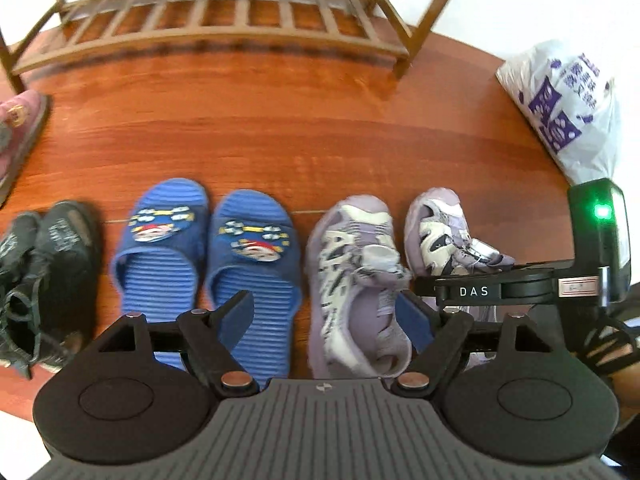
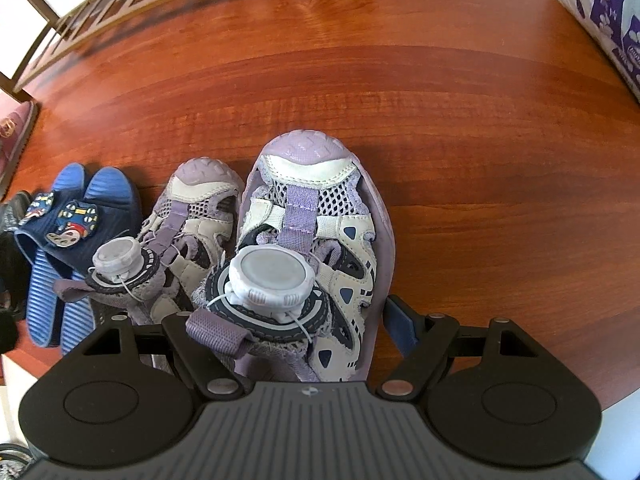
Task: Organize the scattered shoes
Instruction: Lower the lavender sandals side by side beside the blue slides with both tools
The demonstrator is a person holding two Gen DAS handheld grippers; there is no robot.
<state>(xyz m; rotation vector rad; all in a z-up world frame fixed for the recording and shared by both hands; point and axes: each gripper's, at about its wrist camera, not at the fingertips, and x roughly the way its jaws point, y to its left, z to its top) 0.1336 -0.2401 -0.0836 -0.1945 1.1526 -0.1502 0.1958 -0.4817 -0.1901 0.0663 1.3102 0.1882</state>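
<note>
My right gripper [image 2: 308,320] stands wide open astride the right purple sandal [image 2: 316,216], gripping nothing, that sandal lying just beside its mate [image 2: 192,216] toes-forward, presumably so the pair sits aligned in the row.

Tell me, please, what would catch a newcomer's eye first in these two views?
Probably the row of shoes on the red-brown wooden floor: black sneakers at the left, blue slippers in the middle, lilac sandals at the right. The right tool stands open around the rightmost lilac sandal. Behind stands a wooden shoe rack.
</note>
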